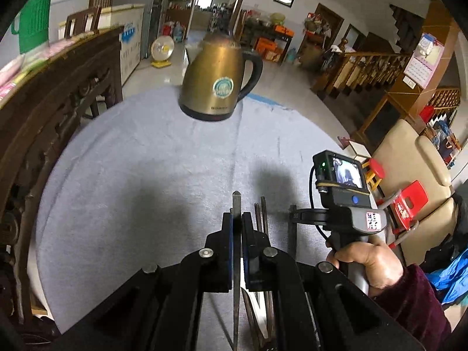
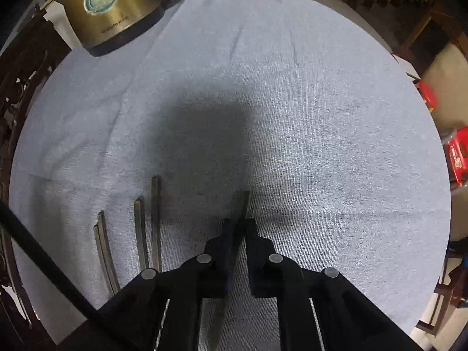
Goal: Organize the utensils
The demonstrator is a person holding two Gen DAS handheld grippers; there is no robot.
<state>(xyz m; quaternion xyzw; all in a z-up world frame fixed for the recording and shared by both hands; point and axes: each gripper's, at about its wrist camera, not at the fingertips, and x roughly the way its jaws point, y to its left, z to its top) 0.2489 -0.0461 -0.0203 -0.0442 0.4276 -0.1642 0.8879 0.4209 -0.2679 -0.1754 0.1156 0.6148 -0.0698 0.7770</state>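
Note:
My left gripper is shut on a flat metal utensil handle that sticks out past the fingertips, above the grey cloth. Dark chopsticks lie just right of it. My right gripper is shut on a thin dark utensil, low over the cloth; it also shows in the left wrist view, held by a hand. Two pairs of chopsticks lie side by side on the cloth to the left of the right gripper.
A brass electric kettle stands at the far edge of the grey cloth-covered round table. A carved wooden chair stands at the left. A beige armchair and red stools are at the right.

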